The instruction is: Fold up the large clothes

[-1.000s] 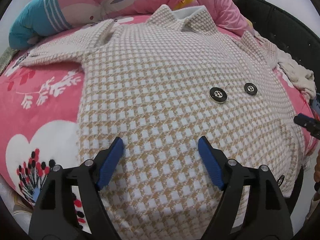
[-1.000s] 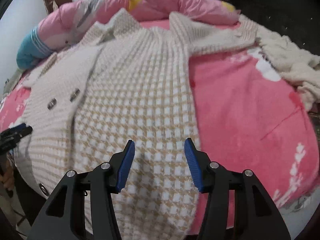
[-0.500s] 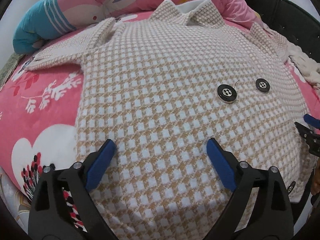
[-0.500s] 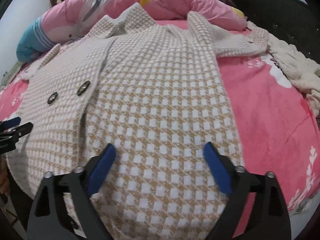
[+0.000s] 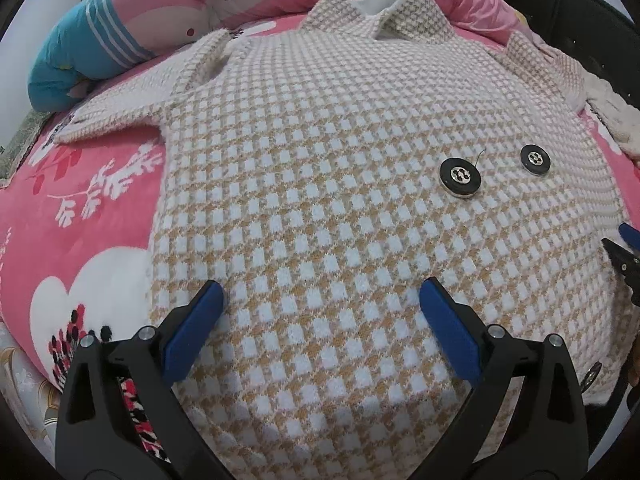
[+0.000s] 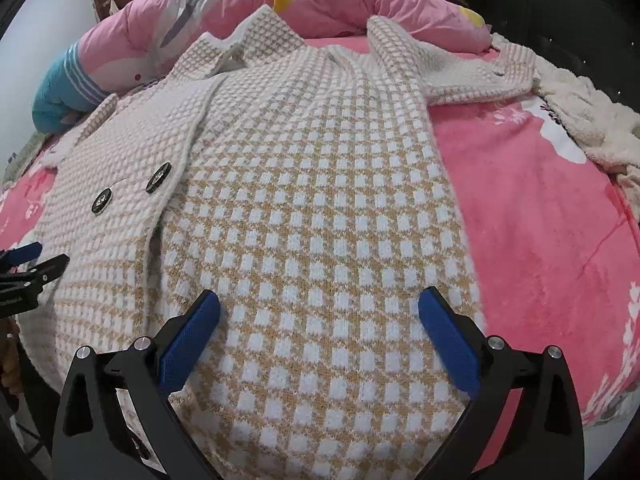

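One checked coat (image 5: 320, 208) spread flat on pink bedsheet (image 5: 80, 216), front up. Long axis runs 6 to 12 o'clock, collar (image 5: 380, 8) at 12, hem at 6. Two black buttons (image 5: 460, 178) at 2 o'clock. Left gripper (image 5: 322, 300) and right gripper (image 6: 320, 306): jaws opening wide, blue pads over hem fabric, pinching nothing.

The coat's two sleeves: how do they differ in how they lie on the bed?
The left sleeve stretches out flat over the pink blanket, ending near the blue-ended pillow. The right sleeve reaches toward a cream knitted garment, and its cuff lies beside that garment. Both lie spread out from the checked coat, unfolded, in the same tan-and-white check.
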`<state>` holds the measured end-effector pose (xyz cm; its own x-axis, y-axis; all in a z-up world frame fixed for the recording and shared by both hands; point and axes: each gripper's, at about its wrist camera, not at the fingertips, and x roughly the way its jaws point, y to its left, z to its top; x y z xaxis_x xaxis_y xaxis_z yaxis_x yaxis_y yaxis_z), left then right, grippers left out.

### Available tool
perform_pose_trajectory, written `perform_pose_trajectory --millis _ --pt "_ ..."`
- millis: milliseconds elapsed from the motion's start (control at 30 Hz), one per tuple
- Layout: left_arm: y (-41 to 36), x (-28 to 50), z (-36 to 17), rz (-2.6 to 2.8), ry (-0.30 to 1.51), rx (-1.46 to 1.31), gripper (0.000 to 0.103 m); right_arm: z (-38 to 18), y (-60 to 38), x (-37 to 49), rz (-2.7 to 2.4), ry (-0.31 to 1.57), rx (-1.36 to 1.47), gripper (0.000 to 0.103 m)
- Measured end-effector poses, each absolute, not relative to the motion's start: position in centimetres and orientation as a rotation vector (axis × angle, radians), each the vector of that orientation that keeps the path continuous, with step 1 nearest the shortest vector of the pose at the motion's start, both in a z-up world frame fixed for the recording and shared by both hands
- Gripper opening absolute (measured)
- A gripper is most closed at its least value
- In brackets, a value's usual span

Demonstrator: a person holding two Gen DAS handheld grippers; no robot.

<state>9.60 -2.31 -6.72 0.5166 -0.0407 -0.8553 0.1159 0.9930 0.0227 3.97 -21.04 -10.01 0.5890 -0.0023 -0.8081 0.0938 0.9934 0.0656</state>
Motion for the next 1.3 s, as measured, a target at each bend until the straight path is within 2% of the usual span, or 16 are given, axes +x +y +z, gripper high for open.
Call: perform_pose_trajectory --millis 267,600,867,933,1100,1300 --pt "-2.8 9.9 -6.8 -0.096 1.026 0.089 0.095 -10.0 -21.5 3.5 -0.043 0.907 0.147 0.097" --pt "-3.2 9.9 -7.2 -0.105 1.018 0.071 0.095 -5.8 -20.0 1.9 -0.006 0.796 0.121 0.097" --pt "-2.1 9.3 -7.2 -0.113 1.018 0.058 0.095 -6.6 -18.6 2.5 0.056 0.837 0.125 0.097" --pt "-2.0 9.2 -7.1 -0.113 1.014 0.061 0.095 -6.3 -18.3 2.6 0.066 0.832 0.124 0.094" --pt "-1.3 8.3 -6.3 -0.127 0.968 0.036 0.095 -4.9 -17.2 3.2 0.098 0.8 0.084 0.088" --pt "3.5 7.6 -3.1 -0.053 0.839 -0.065 0.095 -2.5 -13.8 6.6 0.214 0.746 0.038 0.086"
